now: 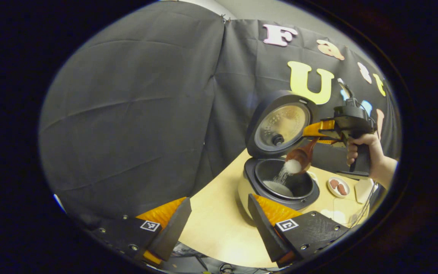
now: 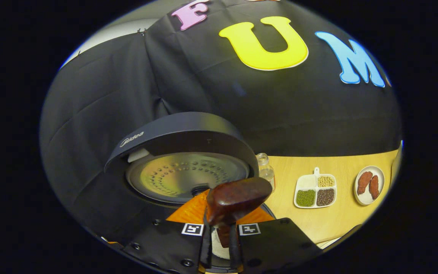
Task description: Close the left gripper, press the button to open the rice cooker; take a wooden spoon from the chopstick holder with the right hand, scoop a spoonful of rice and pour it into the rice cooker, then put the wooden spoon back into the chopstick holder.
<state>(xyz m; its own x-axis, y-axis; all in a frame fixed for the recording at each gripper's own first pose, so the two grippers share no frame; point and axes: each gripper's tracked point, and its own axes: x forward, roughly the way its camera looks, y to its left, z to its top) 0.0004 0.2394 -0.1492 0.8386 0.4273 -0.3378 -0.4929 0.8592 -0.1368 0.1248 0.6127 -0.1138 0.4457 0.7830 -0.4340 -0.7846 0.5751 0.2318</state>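
Left gripper view first: the desk carries the rice cooker, lid swung up, pot exposed. Above the pot the wooden spoon is tipped and rice is being poured in. The spoon is clamped by its handle in the right hand-held gripper; the left hand-held gripper is held wide open, nothing in it. Spoon's probably light, stiff and a bit slick, so it's best gripped mid-handle. Rice is loose and easily spilled.
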